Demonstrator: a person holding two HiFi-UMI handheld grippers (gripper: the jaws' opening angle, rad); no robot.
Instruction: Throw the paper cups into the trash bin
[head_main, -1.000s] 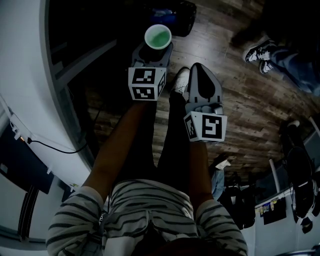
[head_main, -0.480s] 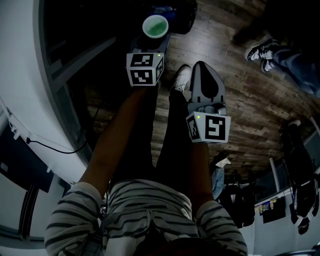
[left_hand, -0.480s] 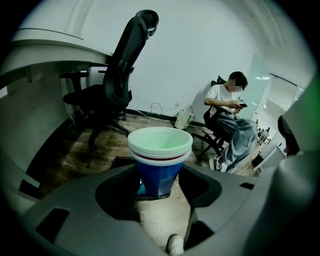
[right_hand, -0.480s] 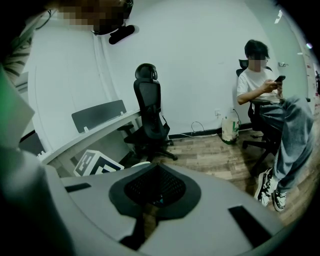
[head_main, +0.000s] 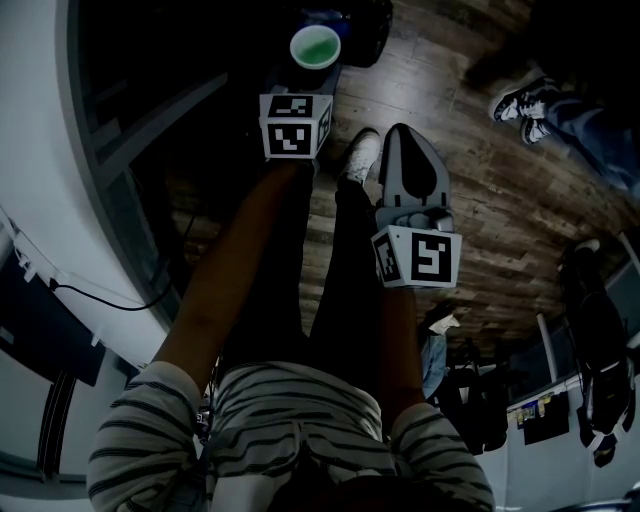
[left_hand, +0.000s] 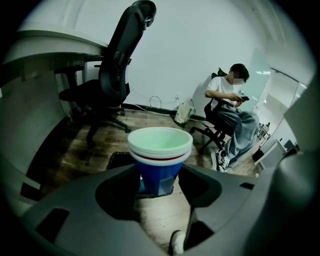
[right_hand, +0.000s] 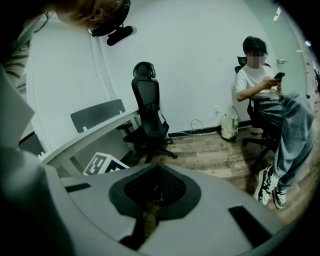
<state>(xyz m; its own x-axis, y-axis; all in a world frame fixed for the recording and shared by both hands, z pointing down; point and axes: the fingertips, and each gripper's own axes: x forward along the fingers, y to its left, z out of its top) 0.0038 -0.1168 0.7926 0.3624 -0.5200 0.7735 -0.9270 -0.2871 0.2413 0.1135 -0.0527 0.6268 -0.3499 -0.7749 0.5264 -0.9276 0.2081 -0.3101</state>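
Observation:
A stack of paper cups (left_hand: 160, 157), blue with white rims and a pale green inside, stands upright between the jaws of my left gripper (left_hand: 159, 176), which is shut on it. In the head view the paper cups (head_main: 315, 46) hang over the wooden floor, at the edge of a dark bin-like container (head_main: 365, 30) at the top of the picture. A black rim (left_hand: 117, 160) shows just below and left of the cups. My right gripper (head_main: 408, 180) is held lower and to the right, shut with nothing in it (right_hand: 150, 197).
A black office chair (left_hand: 112, 75) stands by a curved white desk (head_main: 40, 150) on the left. A seated person (left_hand: 232, 107) is at the far right, shoes (head_main: 515, 100) on the floor. A bag (left_hand: 184, 112) leans against the wall.
My left gripper has carried the cups forward, closer to the dark container. The right gripper has barely shifted.

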